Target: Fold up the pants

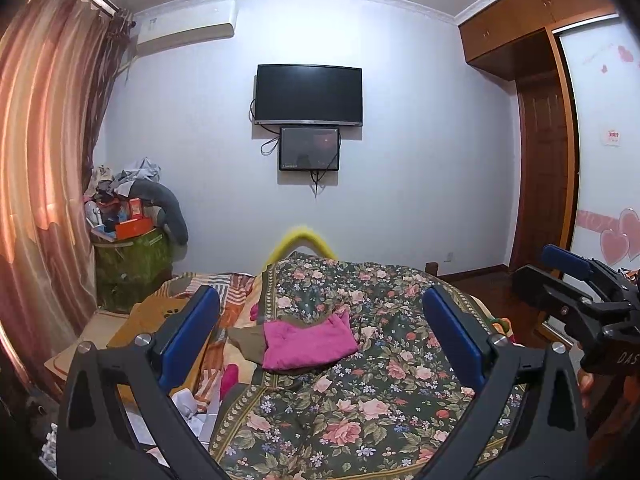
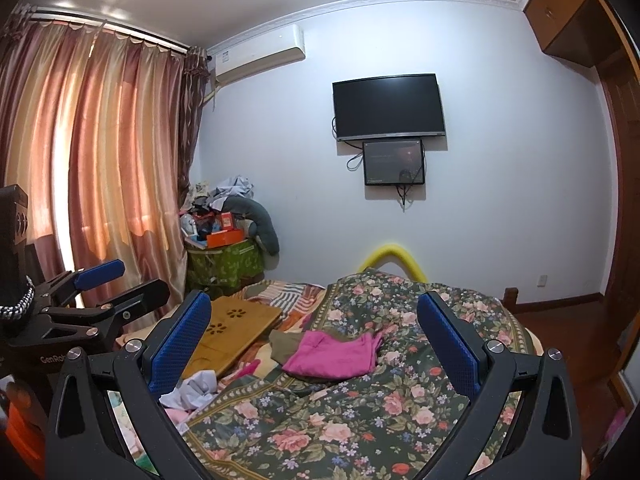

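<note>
Pants [image 1: 310,344]: folded, on the bedspread [image 1: 360,400], mid-bed, on top of another garment [image 1: 244,342].
Left gripper [image 1: 320,344]: above the near bed, pants between its fingers further off.
Right gripper [image 2: 314,346]: right of the left one, over the same bed.
Wooden tray [image 2: 236,328]: on the bed, left of the pants.
Television [image 1: 309,95]: on the far wall, small screen [image 1: 309,149] just below.
Pile of things [image 1: 124,208]: far left corner, beside the curtain [image 1: 44,140].
Wardrobe [image 1: 536,32]: right wall.

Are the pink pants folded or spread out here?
Folded. The pink pants lie as a compact, layered rectangle on the floral quilt, no legs extended.
</note>
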Demonstrator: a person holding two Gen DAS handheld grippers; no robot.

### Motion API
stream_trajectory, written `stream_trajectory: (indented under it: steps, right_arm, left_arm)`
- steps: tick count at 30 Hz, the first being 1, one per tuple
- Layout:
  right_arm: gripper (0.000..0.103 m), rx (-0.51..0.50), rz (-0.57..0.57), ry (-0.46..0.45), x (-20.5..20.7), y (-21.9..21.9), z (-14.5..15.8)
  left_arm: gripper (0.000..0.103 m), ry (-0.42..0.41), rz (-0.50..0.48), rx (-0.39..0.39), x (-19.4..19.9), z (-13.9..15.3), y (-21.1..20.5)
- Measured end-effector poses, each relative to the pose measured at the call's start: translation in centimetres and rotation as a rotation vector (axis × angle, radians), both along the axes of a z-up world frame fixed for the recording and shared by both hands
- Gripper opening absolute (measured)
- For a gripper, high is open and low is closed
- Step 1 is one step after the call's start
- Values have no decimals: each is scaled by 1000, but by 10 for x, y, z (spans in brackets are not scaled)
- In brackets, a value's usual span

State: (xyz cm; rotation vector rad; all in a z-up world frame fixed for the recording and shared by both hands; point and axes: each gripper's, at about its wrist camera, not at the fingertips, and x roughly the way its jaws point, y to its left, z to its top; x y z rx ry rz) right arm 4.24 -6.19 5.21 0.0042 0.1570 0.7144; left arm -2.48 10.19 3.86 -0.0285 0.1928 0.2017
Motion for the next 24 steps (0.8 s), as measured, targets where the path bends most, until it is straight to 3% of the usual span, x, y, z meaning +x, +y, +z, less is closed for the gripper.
stream_trajectory:
  steps: [24]
  right_arm:
    - [103, -2, -3, 8, -1, -2, 1]
  left_arm:
    - [103, 4, -26, -5, 3, 2, -4]
